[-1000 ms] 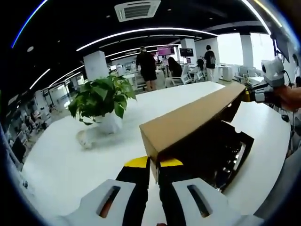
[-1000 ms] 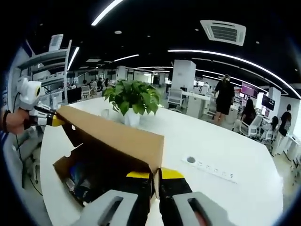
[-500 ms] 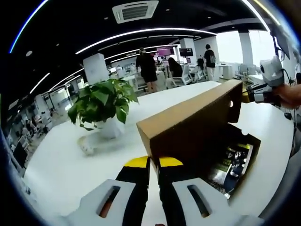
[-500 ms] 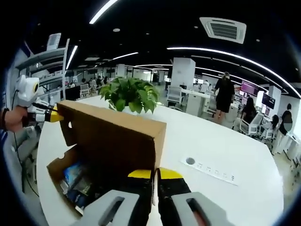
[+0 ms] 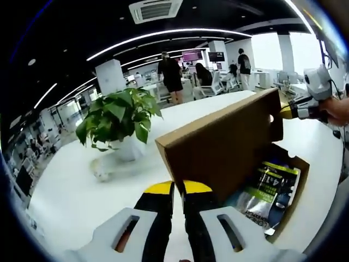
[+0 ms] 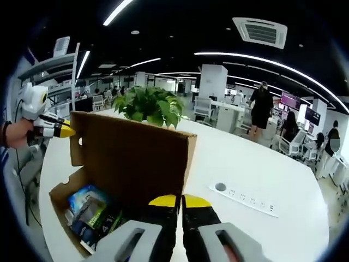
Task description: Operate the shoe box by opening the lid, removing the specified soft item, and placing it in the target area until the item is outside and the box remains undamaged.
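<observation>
A brown cardboard shoe box stands on the white table with its lid (image 5: 218, 147) raised almost upright. My left gripper (image 5: 178, 188) is shut on one front corner of the lid. My right gripper (image 6: 180, 201) is shut on the other corner of the lid (image 6: 131, 153), and it also appears at the far end of the lid (image 5: 292, 112) in the left gripper view. The left gripper (image 6: 64, 131) comes in from the left of the right gripper view. Inside the open box lie soft packets (image 5: 267, 188), blue and dark green (image 6: 90, 210).
A potted green plant (image 5: 117, 117) in a white pot stands on the table (image 5: 71, 185) behind the box, also seen as the plant (image 6: 150, 106). A socket strip (image 6: 245, 199) is set into the table to the right. People stand at desks far behind.
Both grippers have swung the lid up from a low slant to almost upright. The packets inside the box, dark before, now show plainly.
</observation>
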